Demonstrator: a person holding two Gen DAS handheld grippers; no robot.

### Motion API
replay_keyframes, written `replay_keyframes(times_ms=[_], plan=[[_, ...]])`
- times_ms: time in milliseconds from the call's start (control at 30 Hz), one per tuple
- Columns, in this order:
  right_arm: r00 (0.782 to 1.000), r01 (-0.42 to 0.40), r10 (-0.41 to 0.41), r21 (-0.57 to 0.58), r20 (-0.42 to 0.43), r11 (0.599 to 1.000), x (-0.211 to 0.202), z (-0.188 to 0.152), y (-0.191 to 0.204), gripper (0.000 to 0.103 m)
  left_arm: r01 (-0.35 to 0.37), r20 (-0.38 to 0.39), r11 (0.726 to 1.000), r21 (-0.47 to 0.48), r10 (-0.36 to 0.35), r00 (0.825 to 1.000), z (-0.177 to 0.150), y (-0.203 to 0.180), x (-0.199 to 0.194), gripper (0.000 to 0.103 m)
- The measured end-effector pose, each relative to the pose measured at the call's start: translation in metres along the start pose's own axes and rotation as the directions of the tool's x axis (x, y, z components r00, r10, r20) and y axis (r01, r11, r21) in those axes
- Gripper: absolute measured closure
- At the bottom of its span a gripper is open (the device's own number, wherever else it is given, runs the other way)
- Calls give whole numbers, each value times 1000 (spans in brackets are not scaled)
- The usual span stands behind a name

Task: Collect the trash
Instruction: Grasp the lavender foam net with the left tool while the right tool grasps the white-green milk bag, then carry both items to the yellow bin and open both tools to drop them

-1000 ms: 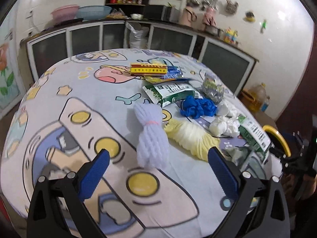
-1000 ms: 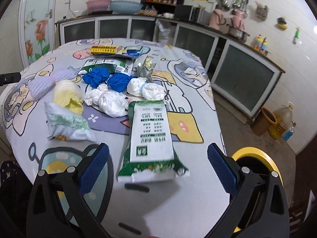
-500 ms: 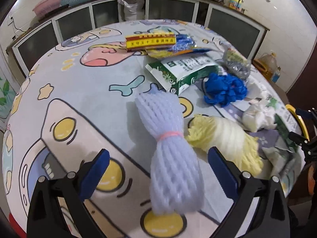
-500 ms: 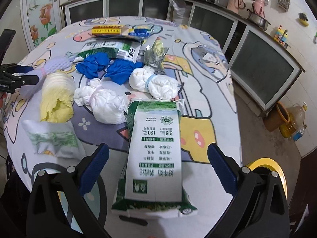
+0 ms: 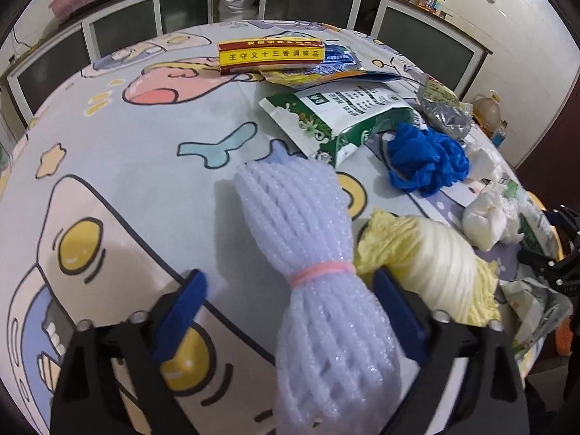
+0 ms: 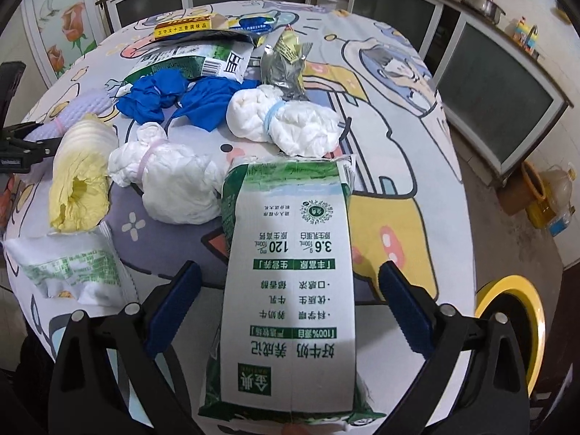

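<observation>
On the cartoon tablecloth, trash lies scattered, both tongs spread.
Left gripper straddles the lilac foam net bundle without clamping; right gripper straddles the green-white milk bag, also unclamped.

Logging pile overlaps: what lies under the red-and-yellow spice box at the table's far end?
The red-and-yellow spice box rests partly on a blue foil wrapper and a yellow wrapper, both sticking out from beneath. Anything else under the box is covered.
</observation>
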State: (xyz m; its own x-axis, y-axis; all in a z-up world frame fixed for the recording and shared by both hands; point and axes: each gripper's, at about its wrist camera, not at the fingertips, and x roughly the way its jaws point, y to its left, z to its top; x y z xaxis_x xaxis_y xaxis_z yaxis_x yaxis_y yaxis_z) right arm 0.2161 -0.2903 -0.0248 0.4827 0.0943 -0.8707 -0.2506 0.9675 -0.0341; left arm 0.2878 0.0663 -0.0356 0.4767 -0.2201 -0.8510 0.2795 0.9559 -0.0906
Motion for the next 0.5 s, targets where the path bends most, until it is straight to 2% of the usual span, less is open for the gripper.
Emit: replay_keyframes(times_ms=[33, 100, 133, 333, 500], plan=[[1000, -11, 11, 4, -6, 1000, 1, 0, 0, 24, -11, 2, 1000, 3, 11, 1000, 0, 0, 0, 32], [999, -38, 38, 20, -11, 999, 0, 1, -1, 47, -20, 13, 1000, 3, 20, 1000, 1, 3, -2, 58], [1000, -29, 30, 29, -8, 999, -2, 2, -1, 47, -26, 12, 1000, 0, 26, 1000, 1, 5, -3, 77], [997, -71, 72, 81, -14, 994, -7, 2, -5, 48, -22, 32, 1000, -9, 22, 999, -6, 10, -17, 80], [994, -107, 104, 92, 32, 990, -31, -2, -6, 48, -17, 74, 999, -27, 19, 997, -17, 15, -43, 80]])
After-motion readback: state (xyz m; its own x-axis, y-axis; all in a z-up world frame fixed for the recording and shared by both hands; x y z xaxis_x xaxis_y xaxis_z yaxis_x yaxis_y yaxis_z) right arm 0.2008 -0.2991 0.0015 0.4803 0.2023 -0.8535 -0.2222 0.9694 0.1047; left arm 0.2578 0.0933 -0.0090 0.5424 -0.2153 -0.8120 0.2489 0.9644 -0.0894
